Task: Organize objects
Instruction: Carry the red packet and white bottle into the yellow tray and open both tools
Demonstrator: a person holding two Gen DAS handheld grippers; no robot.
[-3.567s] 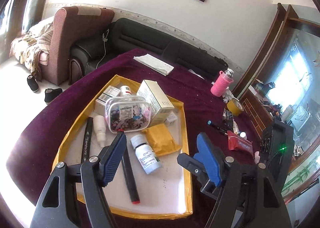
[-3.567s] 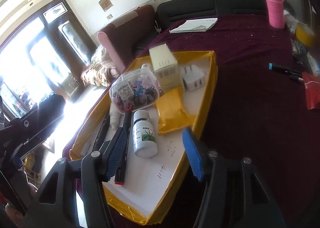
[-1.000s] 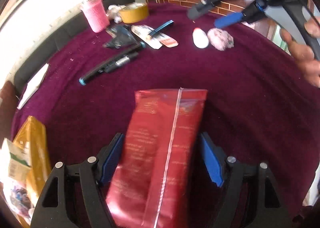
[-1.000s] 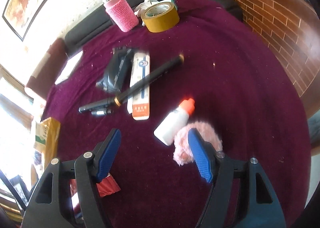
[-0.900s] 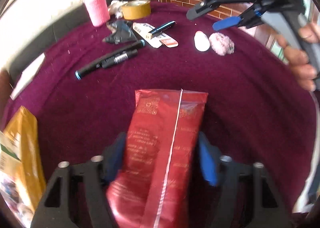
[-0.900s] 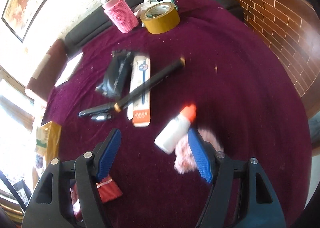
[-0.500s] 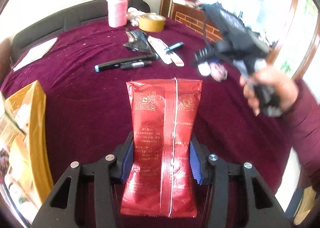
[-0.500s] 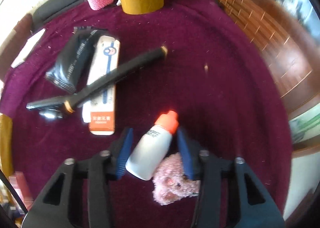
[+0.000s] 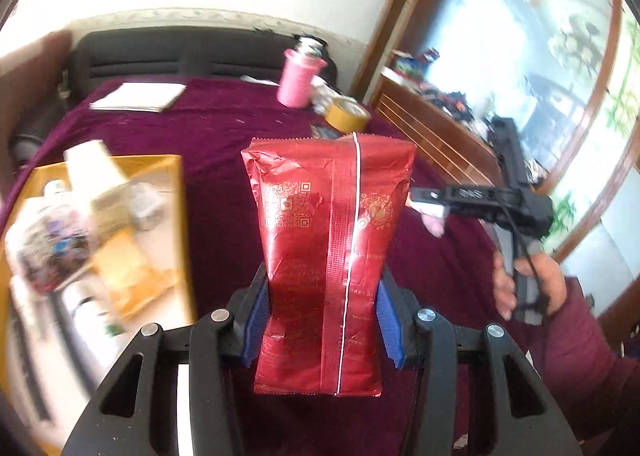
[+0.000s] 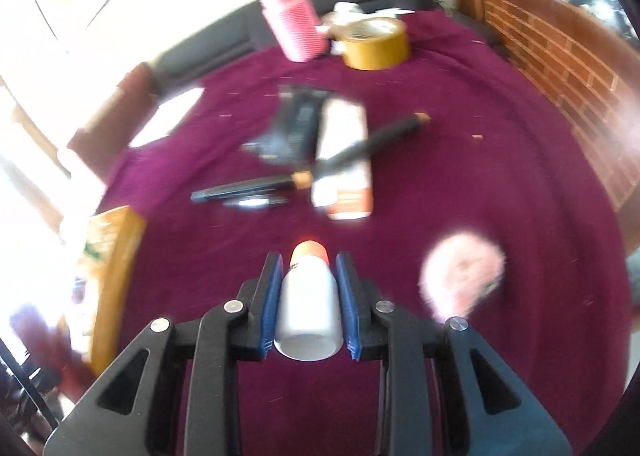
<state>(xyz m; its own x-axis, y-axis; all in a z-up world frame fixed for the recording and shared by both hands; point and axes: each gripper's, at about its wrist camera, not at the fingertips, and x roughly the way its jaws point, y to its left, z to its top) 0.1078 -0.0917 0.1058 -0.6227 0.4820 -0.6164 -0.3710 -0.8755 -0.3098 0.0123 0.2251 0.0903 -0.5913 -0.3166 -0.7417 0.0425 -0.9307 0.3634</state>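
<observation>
1. Left gripper (image 9: 322, 320) clamped on the lower half of one red foil pouch (image 9: 330, 256), held upright above the maroon tablecloth (image 9: 224, 135); blue pads (image 9: 256, 320) pressed into both sides of the crinkled, glossy wrapper with its white seam line and gold printed codes.
2. Right gripper (image 10: 308, 306) closed narrow around one smooth white plastic bottle (image 10: 308, 308) with an orange cap (image 10: 310, 252), cap pointing away from the camera, lifted over the same cloth.
3. Seen only from the left wrist: a yellow-rimmed tray (image 9: 176, 183) left of the pouch, crowded with blurred boxes and bottles; the right hand (image 9: 528, 284) in a maroon sleeve gripping its black tool right of the pouch.
4. Seen only from the right wrist: beyond the bottle, one black pen (image 10: 304, 171) lying across one white-and-orange flat box (image 10: 344, 163), one dark packet (image 10: 288, 127) just left of that box; one fluffy pink ball (image 10: 464, 272) right of the bottle.
5. Shared by both views: one pink knitted cylinder (image 10: 296, 27) and one tan tape roll (image 10: 376, 43) side by side, far behind the bottle.
</observation>
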